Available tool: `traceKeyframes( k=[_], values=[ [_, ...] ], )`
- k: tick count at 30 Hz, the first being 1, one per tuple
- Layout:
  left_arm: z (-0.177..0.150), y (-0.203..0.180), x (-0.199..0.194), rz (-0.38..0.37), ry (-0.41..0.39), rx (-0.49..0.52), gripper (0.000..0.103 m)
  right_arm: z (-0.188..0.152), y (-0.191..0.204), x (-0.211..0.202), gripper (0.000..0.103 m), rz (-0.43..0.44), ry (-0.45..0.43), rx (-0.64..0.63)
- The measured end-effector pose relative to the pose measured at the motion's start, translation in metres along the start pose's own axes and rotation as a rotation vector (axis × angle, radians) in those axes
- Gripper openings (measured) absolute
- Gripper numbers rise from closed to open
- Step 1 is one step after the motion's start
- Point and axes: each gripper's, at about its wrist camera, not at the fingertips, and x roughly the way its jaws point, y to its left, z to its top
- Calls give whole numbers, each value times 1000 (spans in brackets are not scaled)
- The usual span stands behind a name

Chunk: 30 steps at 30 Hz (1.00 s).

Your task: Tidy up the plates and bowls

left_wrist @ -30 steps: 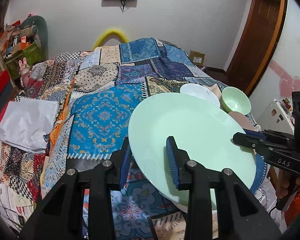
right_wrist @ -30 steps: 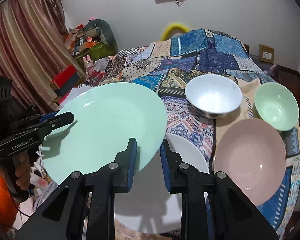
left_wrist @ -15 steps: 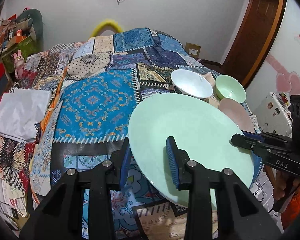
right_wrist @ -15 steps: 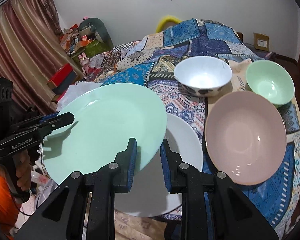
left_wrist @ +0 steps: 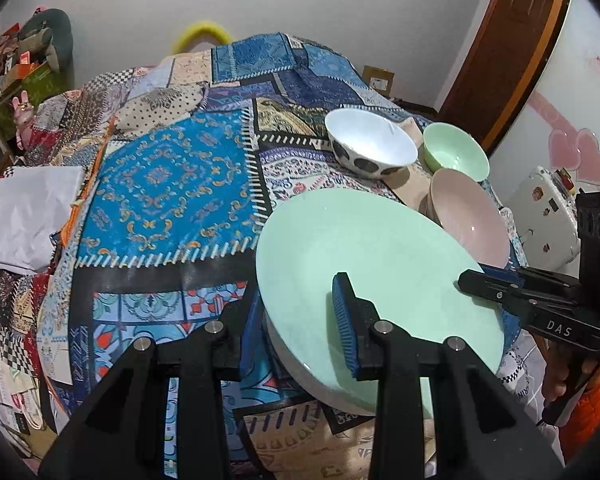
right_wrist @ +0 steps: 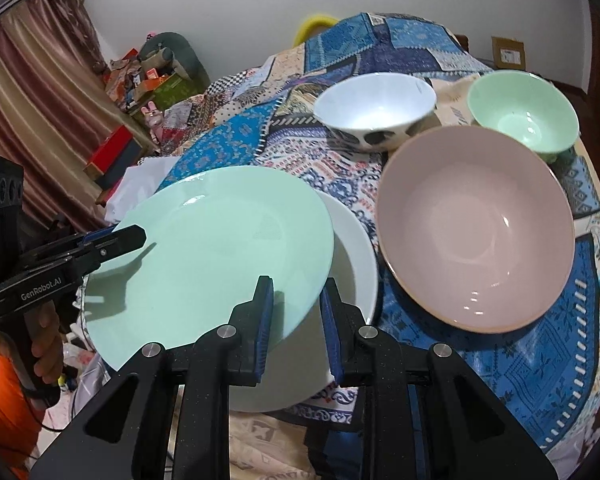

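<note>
Left tongs (left_wrist: 300,312): pinching round mint-green plate (left_wrist: 372,264) rim.
Right tongs (right_wrist: 296,316): pinching opposite rim (plate tilted).
Beneath: white plate (right_wrist: 348,264), on patchwork-covered counter (left_wrist: 160,184).

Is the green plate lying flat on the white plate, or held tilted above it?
Held tilted. The green plate is clamped at opposite rims by both claws, its near edge raised over the white plate, which shows underneath.

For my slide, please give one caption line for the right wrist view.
Both tongs grip a green plate above a white plate, beside a pink bowl.
</note>
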Motion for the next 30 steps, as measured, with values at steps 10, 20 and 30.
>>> traceKeyframes(
  k=[10,20,30],
  values=[
    [-8,-4,24,-7,50,2,34,-5,-11,5,22,-8,27,29],
    [-15,-1,39,-2,101,-2,34,-9,-13,14,22,-16,55,37],
    [-16,1,45,21,112,6,34,-8,-13,16,22,-9,59,38]
  ],
)
